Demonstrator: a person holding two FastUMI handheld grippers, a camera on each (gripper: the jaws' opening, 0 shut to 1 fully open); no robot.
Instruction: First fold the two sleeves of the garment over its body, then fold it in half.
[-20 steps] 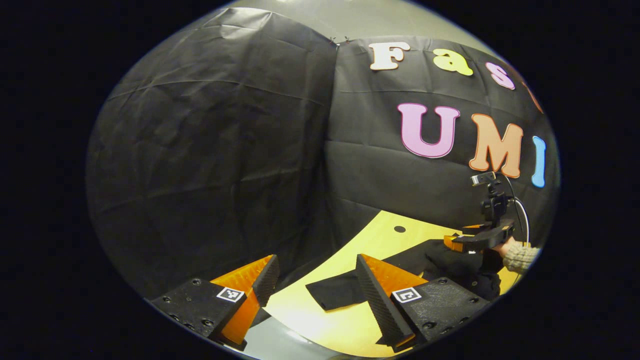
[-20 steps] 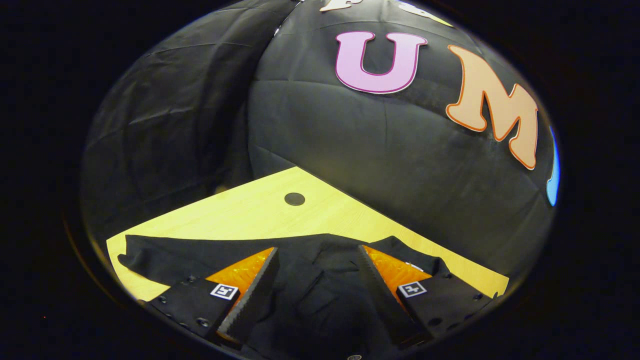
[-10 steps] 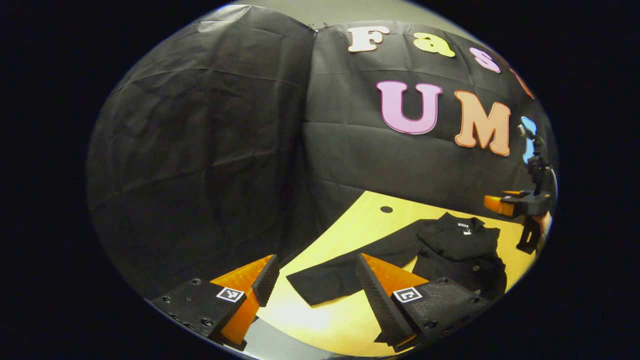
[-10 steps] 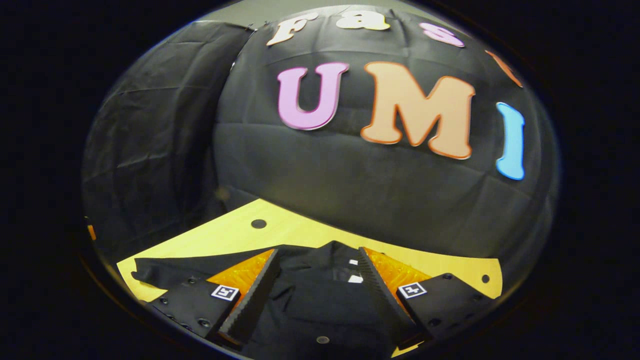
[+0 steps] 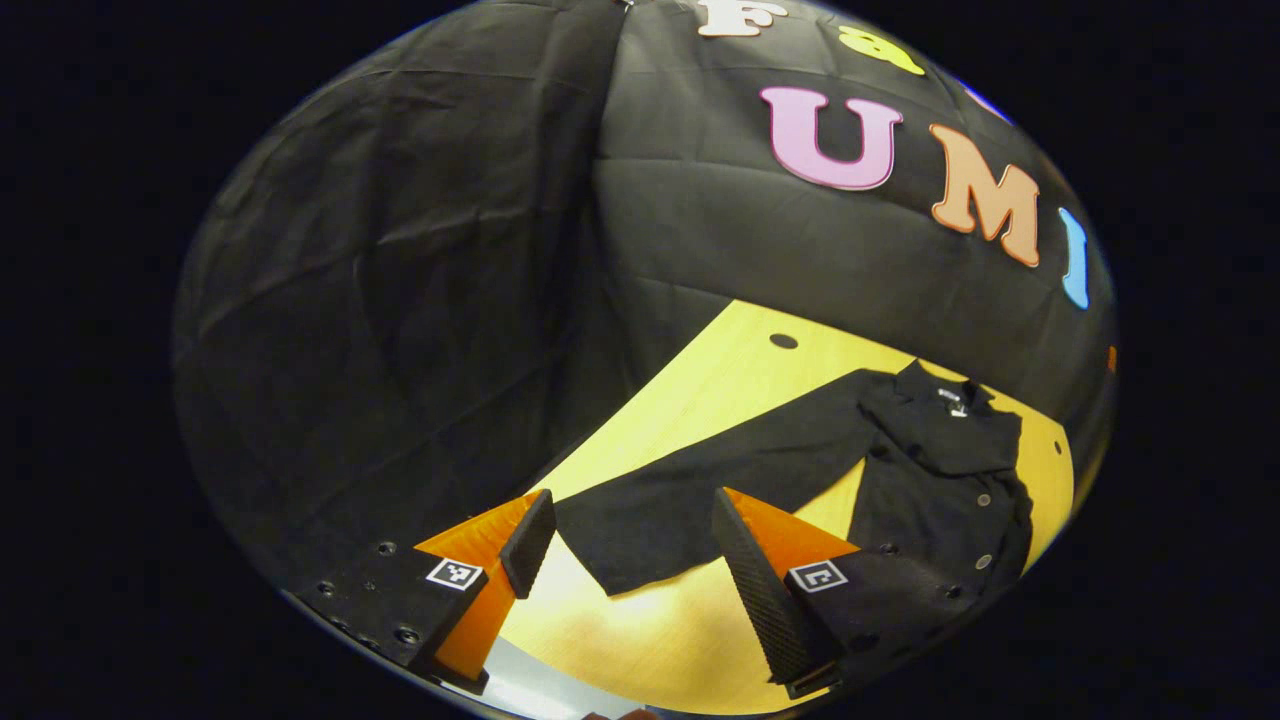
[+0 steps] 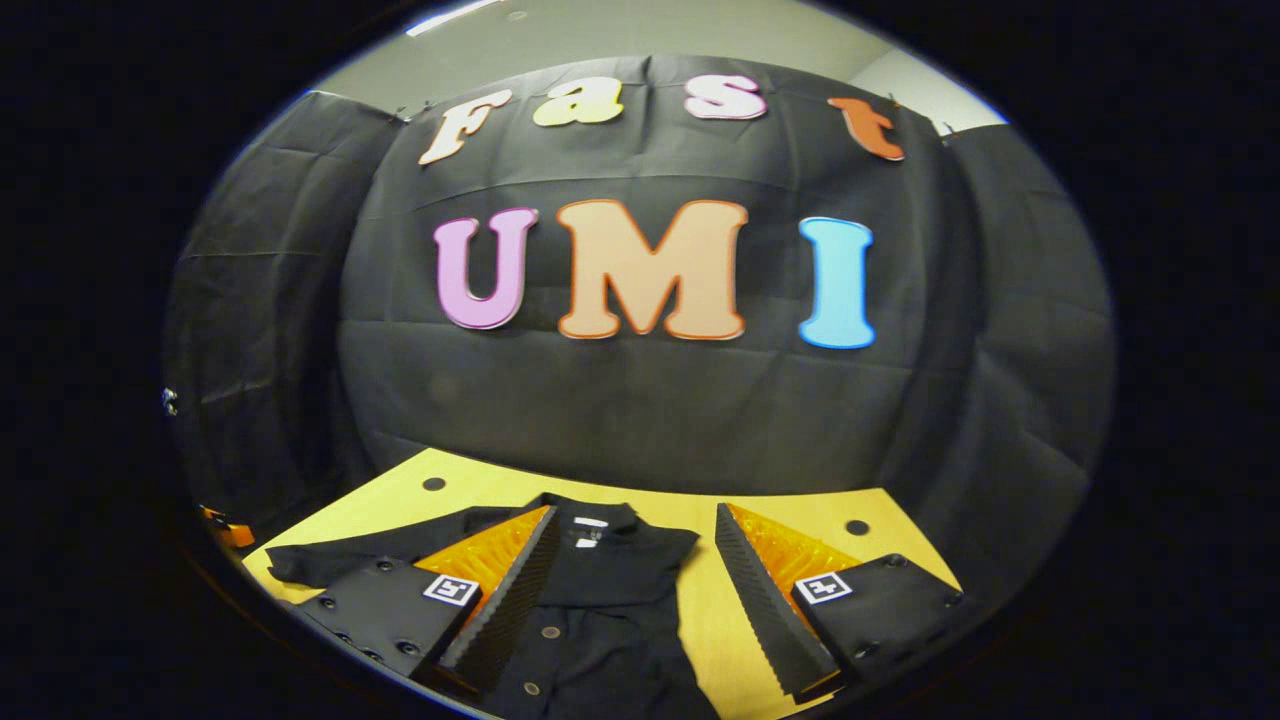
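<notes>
The shirt (image 5: 940, 470) lies flat on the table (image 5: 740, 370). Its sleeve (image 5: 700, 490) ends between the left hand-held gripper's (image 5: 625, 545) spread, empty fingers. The right hand-held gripper (image 6: 635, 590), wide open and empty, hangs above the collar (image 6: 590, 525).

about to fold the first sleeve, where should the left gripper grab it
Judging from the left gripper view, grip the sleeve at its cuff end, which lies flat on the table between the open jaws of the left gripper. Come down from above, at the cuff's free edge.
</notes>
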